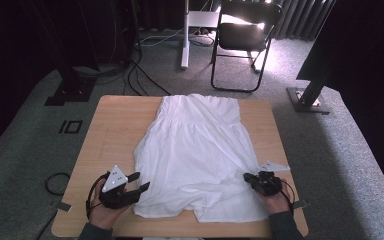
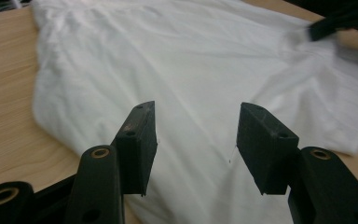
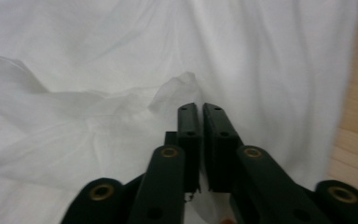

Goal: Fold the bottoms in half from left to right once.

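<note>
1. a white garment [image 1: 196,150] lies spread flat on the wooden table [image 1: 115,125], covering its middle from the far edge down to near the person's edge.
2. the left gripper [image 1: 139,182] sits at the garment's near left corner; in the left gripper view its jaws stand about halfway apart above the cloth [image 2: 200,79], nothing pressed between the pads.
3. the right gripper [image 1: 248,177] rests on the garment's near right part; in the right gripper view its jaws [image 3: 202,116] are drawn together with only a thin slit left.
4. a small raised fold of cloth [image 3: 177,88] stands just at those tips; whether fabric is pinched between them cannot be told.
</note>
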`<state>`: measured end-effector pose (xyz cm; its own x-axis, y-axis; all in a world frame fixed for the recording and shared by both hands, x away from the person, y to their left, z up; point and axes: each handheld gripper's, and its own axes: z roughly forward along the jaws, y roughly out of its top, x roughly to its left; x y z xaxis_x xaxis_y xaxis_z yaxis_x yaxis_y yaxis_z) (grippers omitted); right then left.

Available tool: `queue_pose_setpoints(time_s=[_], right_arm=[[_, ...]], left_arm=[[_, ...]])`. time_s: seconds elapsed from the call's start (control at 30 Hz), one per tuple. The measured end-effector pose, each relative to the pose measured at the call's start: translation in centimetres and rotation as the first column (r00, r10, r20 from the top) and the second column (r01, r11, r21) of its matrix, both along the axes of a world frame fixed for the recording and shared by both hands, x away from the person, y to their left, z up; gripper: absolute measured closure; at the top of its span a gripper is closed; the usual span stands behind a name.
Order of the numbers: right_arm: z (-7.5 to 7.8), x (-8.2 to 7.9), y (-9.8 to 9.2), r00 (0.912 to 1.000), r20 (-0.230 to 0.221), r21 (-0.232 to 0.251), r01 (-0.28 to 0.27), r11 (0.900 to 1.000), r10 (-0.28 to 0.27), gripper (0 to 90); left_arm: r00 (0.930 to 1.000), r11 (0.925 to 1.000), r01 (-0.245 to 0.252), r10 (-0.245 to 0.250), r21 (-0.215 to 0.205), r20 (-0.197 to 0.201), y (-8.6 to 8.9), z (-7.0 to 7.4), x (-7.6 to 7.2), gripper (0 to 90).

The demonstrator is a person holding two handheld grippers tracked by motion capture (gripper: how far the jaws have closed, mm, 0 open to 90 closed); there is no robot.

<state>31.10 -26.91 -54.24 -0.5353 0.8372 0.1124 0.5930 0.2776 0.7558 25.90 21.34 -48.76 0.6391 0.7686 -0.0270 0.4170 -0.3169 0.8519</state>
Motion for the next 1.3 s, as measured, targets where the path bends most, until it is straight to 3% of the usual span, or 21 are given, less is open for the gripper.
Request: queue_pose_setpoints(time_s=[0.13,0.23,0.3,0.4,0.47,0.53,0.57,0.67,0.77,0.9,1.0,1.07,1.17,1.3], right_arm=[[1.4,-3.1,-2.3,0.9968,0.064,0.036,0.046,0.998,-0.048,87.1],[1.4,-5.2,-4.1,0.9954,0.078,-0.011,0.057,0.998,-0.056,84.9],[1.0,-6.5,-5.6,0.9976,0.053,-0.025,0.047,0.999,-0.045,82.4],[0.4,-7.6,-7.1,0.9966,0.04,-0.044,0.074,0.996,-0.072,71.4],[0.3,-7.9,-8.1,0.9938,0.042,-0.022,0.103,0.994,-0.102,64.5],[0.6,-7.4,-8.4,0.9906,0.052,0.01,0.126,0.992,-0.127,60.9],[0.8,-6.9,-8.2,0.99,0.06,0.022,0.127,0.992,-0.128,59.6],[1.1,-4.2,-7.1,0.9893,0.074,0.048,0.122,0.991,-0.126,58.2],[1.3,-0.3,-5.3,0.9907,0.083,0.059,0.103,0.993,-0.108,57.2],[1.5,4.0,-3.3,0.9922,0.078,0.055,0.092,0.994,-0.097,54.0],[1.6,6.4,-2.0,0.9933,0.068,0.051,0.09,0.995,-0.093,52.1],[1.5,7.5,-1.3,0.9933,0.066,0.052,0.091,0.994,-0.095,50.8],[1.3,8.7,-0.7,0.993,0.062,0.04,0.098,0.994,-0.1,47.8],[1.0,10.1,-0.4,0.9922,0.051,0.046,0.112,0.993,-0.114,45.3]], left_arm=[[0.9966,0.9967,-0.08,0.08,0.013,-0.017,0.3,-0.8,2.0,47.3],[0.9914,0.9913,-0.129,0.129,0.027,-0.018,0.6,-1.3,3.5,47.0],[0.9857,0.9855,-0.166,0.167,0.035,-0.023,1.0,-1.6,4.4,46.9],[0.9753,0.9757,-0.216,0.218,0.035,-0.038,1.7,-2.1,5.8,45.8],[0.9683,0.9697,-0.242,0.244,0.033,-0.054,2.0,-2.3,6.8,45.0],[0.9656,0.9669,-0.255,0.255,0.019,-0.05,2.2,-2.6,7.6,43.9],[0.9625,0.964,-0.266,0.265,-0.001,-0.058,2.4,-2.8,8.1,43.9],[0.9423,0.9453,-0.324,0.319,-0.039,-0.102,2.9,-4.2,9.8,43.9],[0.9377,0.9402,-0.333,0.323,-0.069,-0.128,2.9,-5.0,10.7,43.9],[0.9461,0.9478,-0.31,0.299,-0.076,-0.125,2.2,-5.5,11.0,43.4],[0.9426,0.9445,-0.318,0.305,-0.083,-0.135,2.2,-5.5,11.0,42.2],[0.9421,0.9447,-0.317,0.304,-0.082,-0.141,2.2,-5.3,10.9,42.1],[0.946,0.953,-0.297,0.285,-0.061,-0.155,2.2,-4.8,10.7,41.7],[0.9562,0.9645,-0.264,0.259,-0.015,-0.136,1.2,-3.7,11.4,39.0]])
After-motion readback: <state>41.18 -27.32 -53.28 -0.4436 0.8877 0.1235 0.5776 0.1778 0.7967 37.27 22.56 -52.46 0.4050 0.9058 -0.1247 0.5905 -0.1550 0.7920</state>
